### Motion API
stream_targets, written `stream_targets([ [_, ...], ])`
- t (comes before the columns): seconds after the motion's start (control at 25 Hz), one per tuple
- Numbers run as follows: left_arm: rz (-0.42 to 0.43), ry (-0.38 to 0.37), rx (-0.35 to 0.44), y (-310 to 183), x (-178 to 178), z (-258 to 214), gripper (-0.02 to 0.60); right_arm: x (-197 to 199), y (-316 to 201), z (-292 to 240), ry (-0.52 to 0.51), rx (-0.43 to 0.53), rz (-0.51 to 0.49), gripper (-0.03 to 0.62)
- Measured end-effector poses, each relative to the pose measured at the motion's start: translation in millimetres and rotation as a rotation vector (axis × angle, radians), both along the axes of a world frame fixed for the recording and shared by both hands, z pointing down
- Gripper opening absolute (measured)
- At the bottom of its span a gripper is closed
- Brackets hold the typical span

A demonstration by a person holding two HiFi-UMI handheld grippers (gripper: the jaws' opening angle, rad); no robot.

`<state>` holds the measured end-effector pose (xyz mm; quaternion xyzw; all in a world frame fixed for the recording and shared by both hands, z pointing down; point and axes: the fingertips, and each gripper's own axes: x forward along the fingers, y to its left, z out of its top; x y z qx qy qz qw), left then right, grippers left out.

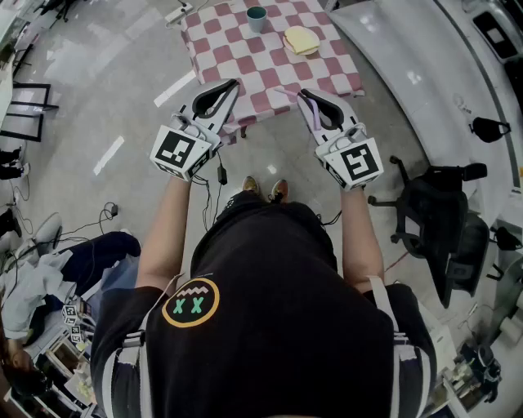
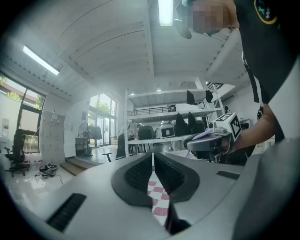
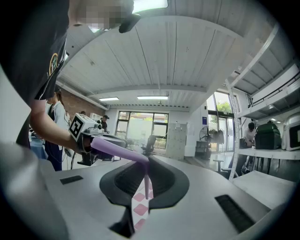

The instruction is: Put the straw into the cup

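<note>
Meanwhile, right gripper (image 3: 146, 168): pinches the purple straw (image 3: 117, 151) for carrying.
Left gripper (image 2: 153, 161): pressed together, empty.
Cup (image 1: 257, 18): on tabletop (image 1: 245, 61), well ahead.

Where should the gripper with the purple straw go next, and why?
Probably forward and down toward the green cup. The right gripper is shut on the purple straw and hangs over the near edge of the checkered table. The cup stands at the far end, so the straw isn't near its opening.
</note>
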<state>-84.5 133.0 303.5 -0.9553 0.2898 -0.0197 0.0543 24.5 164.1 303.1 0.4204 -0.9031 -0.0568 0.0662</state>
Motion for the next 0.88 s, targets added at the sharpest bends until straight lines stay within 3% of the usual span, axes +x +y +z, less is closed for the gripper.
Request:
stream_targets([
  [0.88, 0.004, -0.014, 0.0, -1.6, 12.6, 2.1, 0.032, 8.9, -2.1, -0.9, -0.02, 0.012, -0.006, 0.051],
])
